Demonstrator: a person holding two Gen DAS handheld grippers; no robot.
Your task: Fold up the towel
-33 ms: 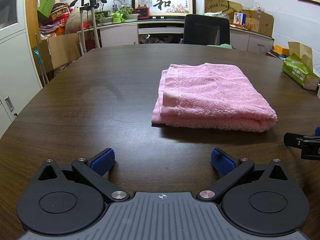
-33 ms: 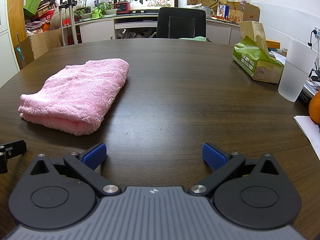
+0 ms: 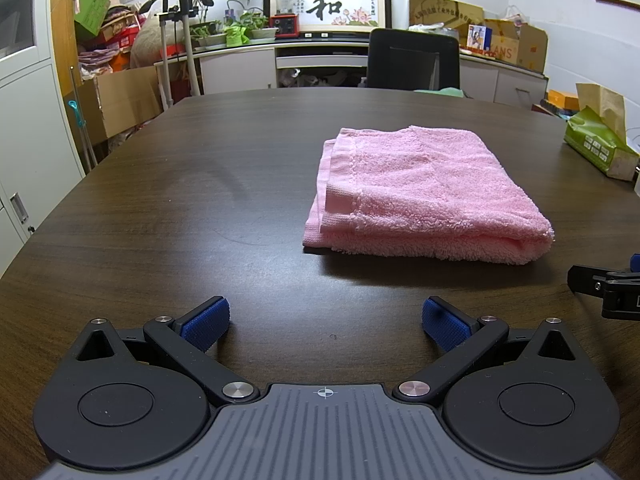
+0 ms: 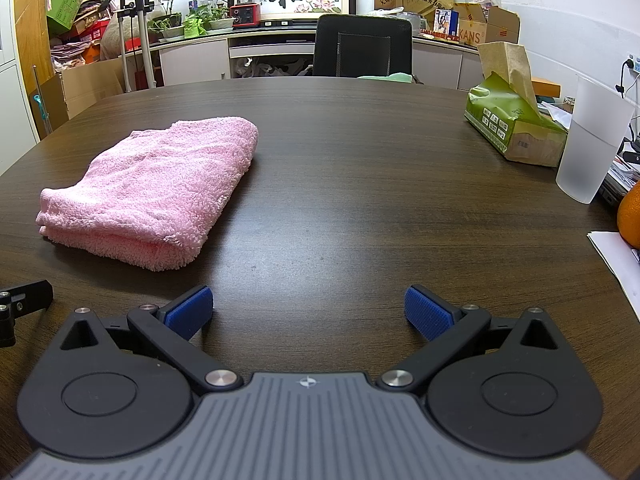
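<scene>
The pink terry-cloth towel point(image 3: 424, 196) lies on the dark wood-grain table point(image 3: 200, 208), already doubled into a thick, compact rectangle, well clear of both tools. The left gripper point(image 3: 325, 322) hangs over bare tabletop short of it, blue pads spread wide, nothing between them. The right gripper point(image 4: 308, 312) is the same story: fingers gaping, empty, with the towel point(image 4: 160, 188) off to its left. By the look of it this cloth is light, soft and floppy, not slippery. It will sag unless lifted at two points, so the hemmed corners on the open-edged side look the best place to pinch. Over on the right sits a green tissue box point(image 4: 516, 128) with brown paper poking out the top, and just beside it a frosted plastic cup point(image 4: 596, 144); I can't tell whether it holds anything.
</scene>
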